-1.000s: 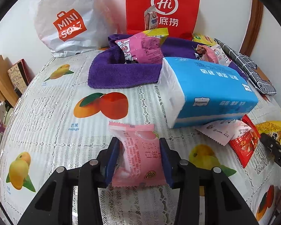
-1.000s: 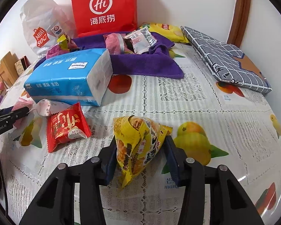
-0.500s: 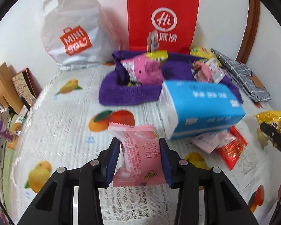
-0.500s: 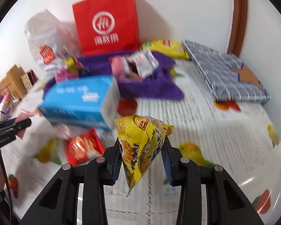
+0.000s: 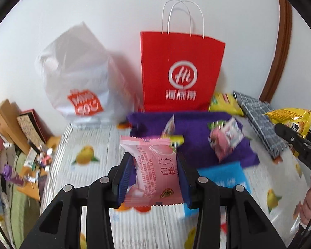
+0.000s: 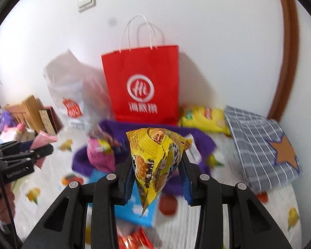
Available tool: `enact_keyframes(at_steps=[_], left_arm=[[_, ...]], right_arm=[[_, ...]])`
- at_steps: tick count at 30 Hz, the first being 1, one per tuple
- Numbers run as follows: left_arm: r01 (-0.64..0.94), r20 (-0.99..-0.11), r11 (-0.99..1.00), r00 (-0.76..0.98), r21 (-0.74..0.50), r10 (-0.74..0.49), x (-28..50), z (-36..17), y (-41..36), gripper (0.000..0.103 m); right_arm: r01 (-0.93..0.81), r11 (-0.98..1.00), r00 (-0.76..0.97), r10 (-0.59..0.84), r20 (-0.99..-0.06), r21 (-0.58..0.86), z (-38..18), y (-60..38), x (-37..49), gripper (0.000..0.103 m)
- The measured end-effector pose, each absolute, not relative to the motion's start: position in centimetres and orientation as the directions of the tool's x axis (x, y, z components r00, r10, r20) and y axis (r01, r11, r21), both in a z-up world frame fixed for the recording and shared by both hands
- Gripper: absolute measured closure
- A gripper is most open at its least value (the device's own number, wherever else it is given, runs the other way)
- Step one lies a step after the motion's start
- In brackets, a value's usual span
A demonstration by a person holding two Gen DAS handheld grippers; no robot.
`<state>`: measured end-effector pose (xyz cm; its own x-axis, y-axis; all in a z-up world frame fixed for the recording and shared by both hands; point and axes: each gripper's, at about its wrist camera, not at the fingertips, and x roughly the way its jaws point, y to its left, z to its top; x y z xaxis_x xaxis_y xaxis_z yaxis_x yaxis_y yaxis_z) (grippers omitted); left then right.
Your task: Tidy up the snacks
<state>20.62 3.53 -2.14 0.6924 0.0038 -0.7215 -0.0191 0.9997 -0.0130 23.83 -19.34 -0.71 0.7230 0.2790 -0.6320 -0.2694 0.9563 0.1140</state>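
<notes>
My left gripper (image 5: 153, 178) is shut on a pink snack packet (image 5: 153, 172), held well above the table. Over in the other wrist view, a yellow triangular snack bag (image 6: 157, 161) sits pinched in my right gripper (image 6: 157, 176), also in the air. The right gripper and its yellow bag (image 5: 292, 118) show at the right edge of the left wrist view. The left gripper with the pink packet (image 6: 43, 141) shows at the left of the right wrist view. A red paper bag (image 5: 181, 72) stands upright against the wall ahead. A purple towel (image 5: 197, 128) before it holds several snacks.
A white plastic bag (image 5: 78, 78) stands left of the red bag. A blue tissue pack (image 6: 132, 207) lies below the grippers, a red packet (image 6: 134, 240) nearer. A yellow chip bag (image 6: 203, 118) and a checked grey cloth (image 6: 257, 145) lie at the right. Clutter lines the table's left edge.
Both grippers have risen from the table, each carrying its snack. The red bag now stands nearer the middle of both views, with its handles in sight.
</notes>
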Motion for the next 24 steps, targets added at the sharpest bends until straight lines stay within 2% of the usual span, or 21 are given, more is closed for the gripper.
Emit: enact_keyframes(at_steps=[9,13,16,18,24], left_arm=[[0.0,-0.717,0.997,0.695,-0.071,-0.051,28.1,-1.3,2.9,0.063],[0.02,-0.698,0.999,0.715,-0.045,-0.046,30.8,-1.9,3.1,0.063],[0.026,-0.731,1.0,0.682,0.004,-0.015,32.5,-3.4,3.4,0.063],[0.017,-0.745,1.0,0.667,-0.003,-0.013,33.0,-4.3,3.9,0.063],[0.007,-0.768,1.0,0.64,-0.005,-0.008,33.5,-5.4,4.3,0.063]], right_arm=[[-0.308,0.947,0.711,0.293,-0.639,0.092,-0.6,-16.3,31.2,0.065],[-0.315,0.945,0.711,0.299,-0.636,0.092,-1.9,-16.1,33.7,0.065],[-0.309,0.945,0.691,0.302,-0.657,0.11,-4.1,-16.5,35.1,0.065],[-0.302,0.95,0.667,0.273,-0.694,0.083,-5.3,-16.3,36.2,0.065],[-0.308,0.95,0.648,0.25,-0.719,0.054,-7.1,-17.1,37.2,0.065]])
